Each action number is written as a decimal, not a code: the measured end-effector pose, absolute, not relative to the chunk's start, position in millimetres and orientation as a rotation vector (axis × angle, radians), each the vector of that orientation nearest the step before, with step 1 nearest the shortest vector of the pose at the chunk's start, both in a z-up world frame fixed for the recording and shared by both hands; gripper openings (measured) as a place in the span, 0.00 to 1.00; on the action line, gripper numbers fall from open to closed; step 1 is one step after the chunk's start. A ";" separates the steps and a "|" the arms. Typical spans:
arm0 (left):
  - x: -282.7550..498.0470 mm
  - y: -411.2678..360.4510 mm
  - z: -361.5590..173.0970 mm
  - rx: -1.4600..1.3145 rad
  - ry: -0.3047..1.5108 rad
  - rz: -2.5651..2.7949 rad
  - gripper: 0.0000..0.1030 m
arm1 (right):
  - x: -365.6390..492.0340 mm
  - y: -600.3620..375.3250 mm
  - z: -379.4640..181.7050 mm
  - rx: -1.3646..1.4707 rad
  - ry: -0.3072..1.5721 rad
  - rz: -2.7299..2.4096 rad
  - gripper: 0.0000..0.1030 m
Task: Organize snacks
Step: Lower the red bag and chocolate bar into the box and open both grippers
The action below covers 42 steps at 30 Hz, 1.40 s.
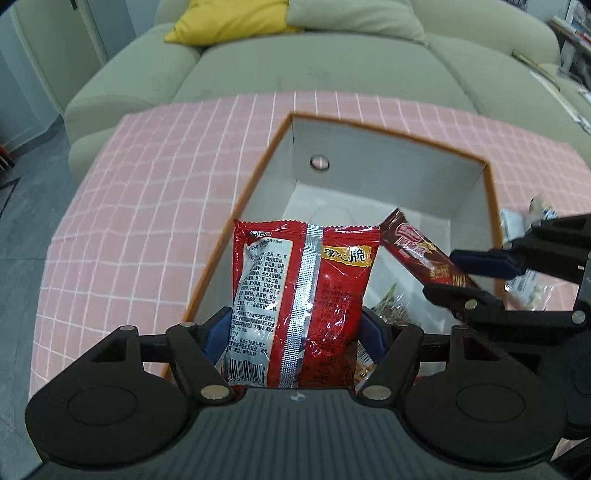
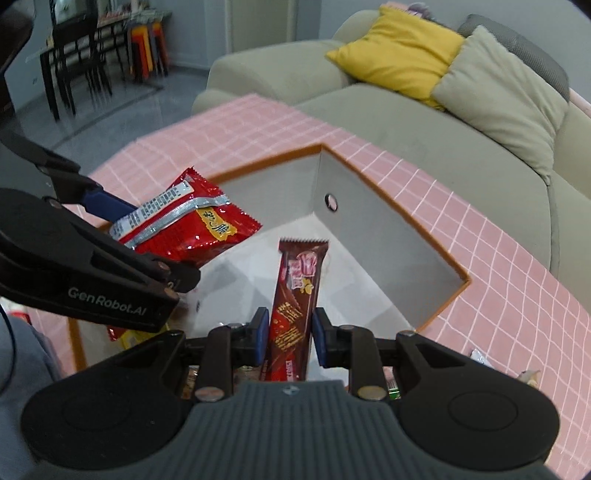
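Observation:
My left gripper (image 1: pixel 295 328) is shut on a red snack bag (image 1: pixel 303 291) with a silver seam and holds it above the open storage box (image 1: pixel 388 173). The box has grey inner walls and an orange rim. My right gripper (image 2: pixel 289 334) is shut on a brown wafer bar (image 2: pixel 295 306) and holds it over the same box, to the right of the left gripper. The bar (image 1: pixel 424 254) and right gripper (image 1: pixel 469 280) show in the left wrist view. The red bag (image 2: pixel 184 225) and left gripper (image 2: pixel 122 236) show in the right wrist view. Other snacks (image 1: pixel 391 306) lie at the box's near end.
The box sits on a table with a pink grid cloth (image 1: pixel 147 206). Loose snack packets (image 1: pixel 528 284) lie on the cloth right of the box. A beige sofa (image 1: pixel 314 66) with a yellow pillow (image 1: pixel 229 18) stands behind the table. Chairs (image 2: pixel 77 62) stand far left.

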<state>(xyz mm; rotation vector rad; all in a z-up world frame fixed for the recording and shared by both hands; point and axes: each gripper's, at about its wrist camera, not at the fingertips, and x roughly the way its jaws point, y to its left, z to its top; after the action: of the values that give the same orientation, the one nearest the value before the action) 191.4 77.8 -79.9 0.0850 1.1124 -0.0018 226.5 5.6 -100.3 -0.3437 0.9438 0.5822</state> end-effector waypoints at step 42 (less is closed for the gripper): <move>192.3 83.5 -73.0 0.056 1.129 0.011 0.85 | 225.6 8.5 -96.5 -0.379 1.010 0.619 0.72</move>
<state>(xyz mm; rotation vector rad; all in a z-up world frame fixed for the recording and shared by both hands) 192.3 83.5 -73.0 0.0564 1.1294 0.0111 225.6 8.5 -96.5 -0.3791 1.0104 0.6185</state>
